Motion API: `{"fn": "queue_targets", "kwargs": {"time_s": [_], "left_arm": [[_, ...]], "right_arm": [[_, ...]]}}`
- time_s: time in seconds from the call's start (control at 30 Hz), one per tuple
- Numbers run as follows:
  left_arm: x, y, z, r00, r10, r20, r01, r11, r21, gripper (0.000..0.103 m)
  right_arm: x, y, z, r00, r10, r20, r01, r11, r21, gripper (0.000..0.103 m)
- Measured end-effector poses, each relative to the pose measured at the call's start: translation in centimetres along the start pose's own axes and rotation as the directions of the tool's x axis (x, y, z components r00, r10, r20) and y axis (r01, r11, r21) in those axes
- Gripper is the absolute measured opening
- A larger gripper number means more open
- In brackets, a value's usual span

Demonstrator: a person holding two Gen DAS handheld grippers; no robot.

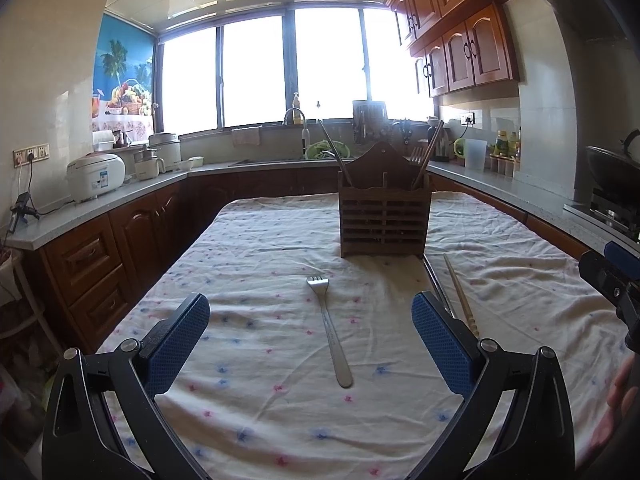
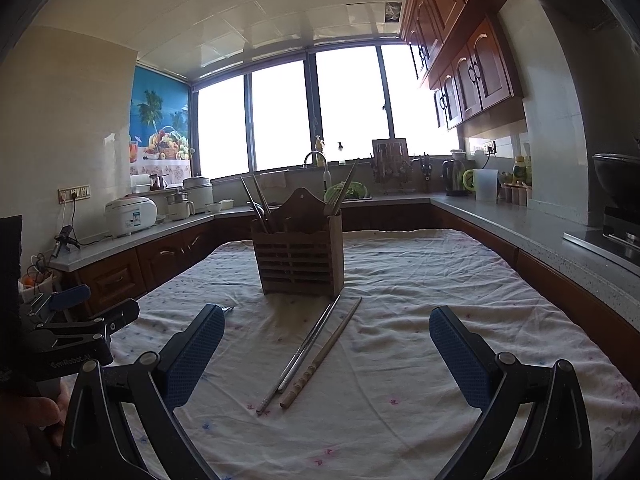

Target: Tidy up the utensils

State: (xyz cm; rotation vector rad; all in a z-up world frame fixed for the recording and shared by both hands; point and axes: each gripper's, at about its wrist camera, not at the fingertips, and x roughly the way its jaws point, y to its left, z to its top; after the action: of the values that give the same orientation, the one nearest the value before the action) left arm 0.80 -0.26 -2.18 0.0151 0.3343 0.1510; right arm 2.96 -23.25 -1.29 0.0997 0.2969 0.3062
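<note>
Both tongs hover spread wide and empty over the cloth-covered counter [image 1: 260, 240]: the left tongs [image 1: 310, 344] frame a steel fork [image 1: 332, 332] lying tines-away, while the right tongs [image 2: 328, 352] frame a wooden chopstick [image 2: 320, 354] touching two metal chopsticks [image 2: 302, 350] at its left. Beyond them stands a slatted wooden utensil holder [image 2: 300, 256], upright, with chopsticks and a fork leaning in its compartments.
</note>
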Motion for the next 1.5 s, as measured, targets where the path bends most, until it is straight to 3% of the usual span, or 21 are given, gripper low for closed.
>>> {"fn": "queue_targets", "kwargs": {"time_s": [1.5], "left_arm": [[0.22, -0.28, -0.13, 1.0, -0.015, -0.006, 0.015, 1.0, 0.008, 0.103]], "right_arm": [[0.58, -0.33, -0.48, 1.0, -0.01, -0.012, 0.01, 1.0, 0.007, 0.103]]}}
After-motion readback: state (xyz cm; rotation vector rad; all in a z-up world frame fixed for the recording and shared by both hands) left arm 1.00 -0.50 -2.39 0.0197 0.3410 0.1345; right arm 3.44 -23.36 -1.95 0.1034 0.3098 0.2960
